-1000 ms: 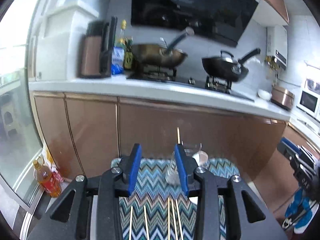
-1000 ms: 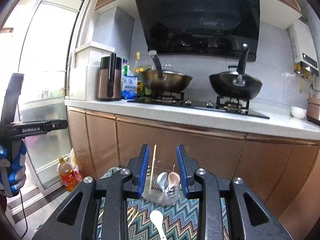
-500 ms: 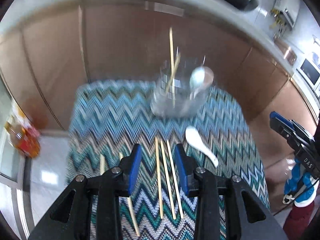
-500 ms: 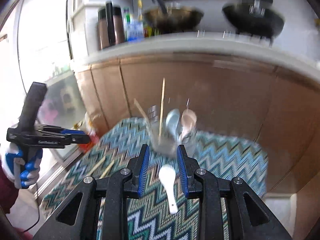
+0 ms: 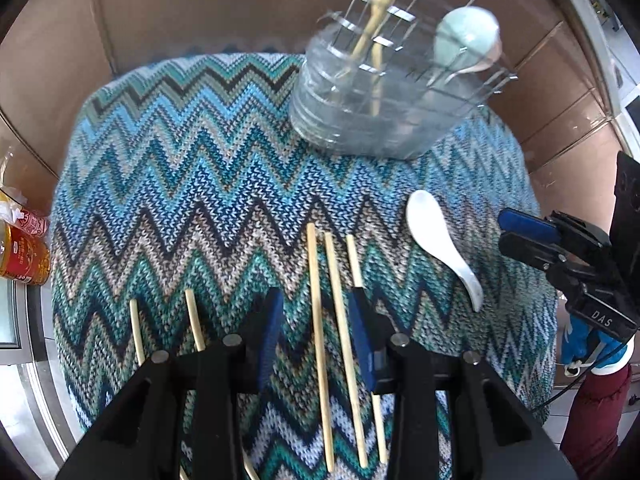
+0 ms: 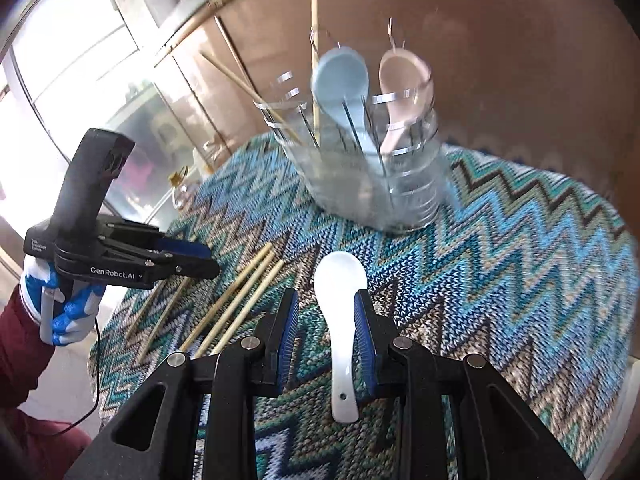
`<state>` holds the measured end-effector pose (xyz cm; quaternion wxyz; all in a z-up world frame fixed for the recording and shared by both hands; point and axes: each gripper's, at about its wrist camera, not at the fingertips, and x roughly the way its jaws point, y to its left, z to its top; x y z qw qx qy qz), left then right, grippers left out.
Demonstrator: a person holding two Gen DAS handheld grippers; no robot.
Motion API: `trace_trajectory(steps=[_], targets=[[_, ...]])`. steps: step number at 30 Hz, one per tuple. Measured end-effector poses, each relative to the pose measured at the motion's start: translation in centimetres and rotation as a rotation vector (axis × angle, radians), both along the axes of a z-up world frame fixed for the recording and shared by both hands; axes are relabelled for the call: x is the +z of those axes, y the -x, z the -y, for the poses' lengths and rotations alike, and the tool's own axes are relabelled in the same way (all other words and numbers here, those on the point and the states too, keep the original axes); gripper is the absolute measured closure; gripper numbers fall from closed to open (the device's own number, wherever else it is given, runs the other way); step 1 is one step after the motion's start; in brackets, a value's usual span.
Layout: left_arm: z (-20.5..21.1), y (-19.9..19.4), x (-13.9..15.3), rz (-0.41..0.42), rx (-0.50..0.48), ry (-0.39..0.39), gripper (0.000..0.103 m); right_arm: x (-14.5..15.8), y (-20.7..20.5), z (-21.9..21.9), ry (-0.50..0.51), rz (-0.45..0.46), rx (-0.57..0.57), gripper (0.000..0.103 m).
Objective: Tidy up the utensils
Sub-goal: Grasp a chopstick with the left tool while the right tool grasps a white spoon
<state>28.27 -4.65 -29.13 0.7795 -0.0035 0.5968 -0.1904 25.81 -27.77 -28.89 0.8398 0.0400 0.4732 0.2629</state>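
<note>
Tongs on the left (image 5: 316,320) stand apart over three chopsticks (image 5: 320,340) lying side by side on the zigzag cloth (image 5: 180,184) of the worktop, clamped on nothing. Right tongs (image 6: 326,320) also stand apart, straddling the handle of the white spoon (image 6: 340,320) without pressing it. Farther off, the clear holder (image 6: 372,172) carries a blue spoon (image 6: 340,76), a pink spoon (image 6: 404,72) and two upright chopsticks (image 5: 376,12).

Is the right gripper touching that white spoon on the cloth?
Apart. In the right wrist view the white spoon lies between the right gripper's fingers, with cloth visible on both sides.
</note>
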Motion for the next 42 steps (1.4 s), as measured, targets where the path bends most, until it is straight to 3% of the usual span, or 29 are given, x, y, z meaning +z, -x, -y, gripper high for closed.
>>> trace_trajectory(steps=[14,26,27,31,34,42], targets=[[0.5,-2.3,-3.0,-0.083,-0.038,-0.049,0.081,-4.4,-4.3,-1.8,0.040,-0.075,0.084,0.069],[1.9,-3.6,-3.4,-0.097,-0.110,-0.071,0.081,-6.4,-7.2,-4.3,0.033,-0.118,0.162,0.069],[2.7,-3.8,-3.7,-0.097,-0.114,-0.076,0.081,-6.5,-7.3,-4.5,0.031,-0.120,0.168,0.069],[3.8,-4.1,-4.0,-0.093,-0.125,-0.093,0.083,-6.7,-7.4,-4.9,0.035,-0.115,0.199,0.094],[4.4,-3.7,-4.1,-0.083,-0.115,-0.098,0.096,-6.1,-6.3,-5.1,0.050,-0.080,0.225,0.098],[3.5,-1.6,-2.9,-0.010,-0.050,-0.010,0.099,-3.2,-2.2,-6.0,0.120,0.030,0.195,0.098]])
